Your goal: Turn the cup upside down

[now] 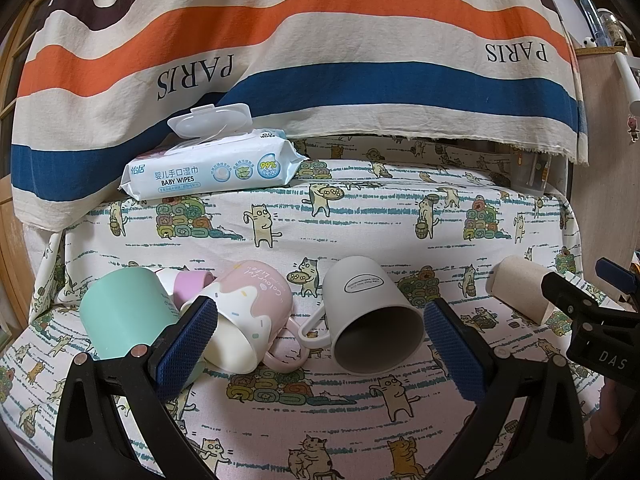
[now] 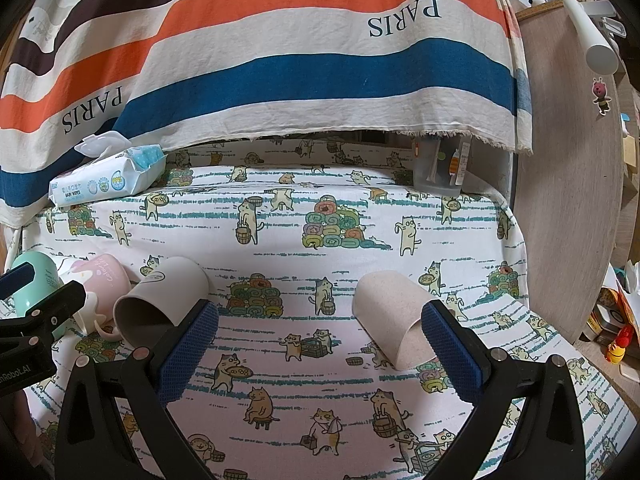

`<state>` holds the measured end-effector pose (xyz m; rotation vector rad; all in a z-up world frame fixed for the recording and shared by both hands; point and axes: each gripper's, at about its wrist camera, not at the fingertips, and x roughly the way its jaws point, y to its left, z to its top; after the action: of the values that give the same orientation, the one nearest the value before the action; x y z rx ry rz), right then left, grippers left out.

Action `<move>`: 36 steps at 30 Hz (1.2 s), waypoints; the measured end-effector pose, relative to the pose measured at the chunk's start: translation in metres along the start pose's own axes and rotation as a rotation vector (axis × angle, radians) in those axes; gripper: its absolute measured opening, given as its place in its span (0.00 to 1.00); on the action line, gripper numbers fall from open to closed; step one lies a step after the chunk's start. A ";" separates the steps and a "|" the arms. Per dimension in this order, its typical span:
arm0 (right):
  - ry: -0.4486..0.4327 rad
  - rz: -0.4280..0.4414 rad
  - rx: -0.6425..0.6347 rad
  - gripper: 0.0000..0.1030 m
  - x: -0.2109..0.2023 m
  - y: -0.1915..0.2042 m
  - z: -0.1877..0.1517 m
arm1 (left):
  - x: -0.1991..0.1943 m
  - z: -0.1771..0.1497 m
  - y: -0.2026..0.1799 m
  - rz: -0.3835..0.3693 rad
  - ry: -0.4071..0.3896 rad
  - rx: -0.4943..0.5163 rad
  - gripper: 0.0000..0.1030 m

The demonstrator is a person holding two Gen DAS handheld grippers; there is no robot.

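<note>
Several cups lie on their sides on the cat-print cloth. In the left wrist view: a mint cup (image 1: 120,316), a pink and white mug (image 1: 248,320), a white handled cup (image 1: 372,320) with its mouth toward me, and a beige cup (image 1: 524,292). My left gripper (image 1: 320,348) is open and empty, its jaws either side of the pink mug and the white cup. In the right wrist view my right gripper (image 2: 320,344) is open and empty, the beige cup (image 2: 396,320) just inside its right finger. The white cup (image 2: 160,300), pink mug (image 2: 106,280) and mint cup (image 2: 36,284) lie at left.
A baby wipes pack (image 1: 212,168) with its lid open lies at the back left, also in the right wrist view (image 2: 108,176). A striped PARIS cloth (image 1: 320,60) hangs behind. A clear container (image 2: 440,172) stands at the back right. A wooden panel (image 2: 572,200) bounds the right side.
</note>
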<state>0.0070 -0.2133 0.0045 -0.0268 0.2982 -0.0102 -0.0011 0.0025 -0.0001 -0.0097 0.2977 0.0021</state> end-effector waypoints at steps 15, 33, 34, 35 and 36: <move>0.000 0.000 0.001 0.99 -0.001 0.000 0.000 | 0.000 0.000 0.000 0.000 0.001 0.000 0.99; 0.075 0.108 0.054 0.99 0.004 0.000 0.014 | -0.026 0.054 0.008 0.023 -0.090 0.005 0.99; 0.080 0.122 0.068 0.99 0.004 0.000 0.018 | -0.024 0.061 0.010 0.035 -0.101 0.001 0.99; 0.088 0.138 0.084 0.99 0.003 -0.001 0.025 | -0.022 0.066 0.013 0.043 -0.105 -0.008 0.99; 0.098 0.159 0.099 0.99 0.002 -0.001 0.033 | -0.019 0.071 0.016 0.048 -0.105 -0.024 0.99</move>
<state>0.0190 -0.2136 0.0353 0.0962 0.3970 0.1320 0.0014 0.0196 0.0729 -0.0263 0.1930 0.0533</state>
